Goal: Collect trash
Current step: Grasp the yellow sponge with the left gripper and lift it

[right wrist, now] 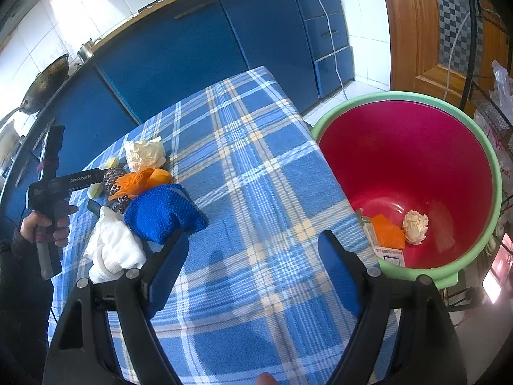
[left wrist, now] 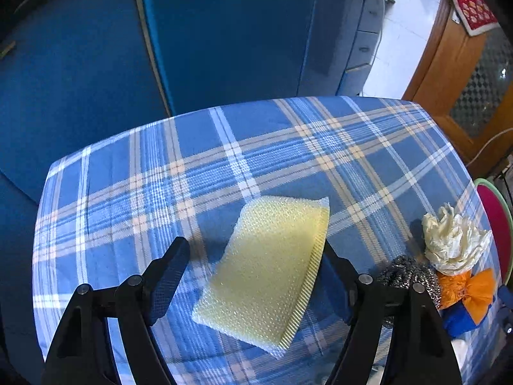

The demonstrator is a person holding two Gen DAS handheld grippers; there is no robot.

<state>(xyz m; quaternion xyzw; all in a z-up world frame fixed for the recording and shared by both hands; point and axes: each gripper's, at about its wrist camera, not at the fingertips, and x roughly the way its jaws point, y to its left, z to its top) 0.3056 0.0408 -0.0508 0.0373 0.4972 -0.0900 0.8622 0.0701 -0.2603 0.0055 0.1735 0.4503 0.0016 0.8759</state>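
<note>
A yellow sponge lies on the blue plaid tablecloth between the fingers of my left gripper. Its right edge covers the right finger, while the left finger stands clear of it, so the jaws are open. To the right sit crumpled cream paper, a steel scourer and an orange wrapper. My right gripper hangs open over bare cloth with nothing in it. Beside it stands a red bucket with a green rim, holding a paper ball and an orange scrap.
A blue knitted cloth and a white rag lie in the pile left of my right gripper. A hand holds the left gripper's handle. Blue cabinets stand behind the table, a wooden door at right.
</note>
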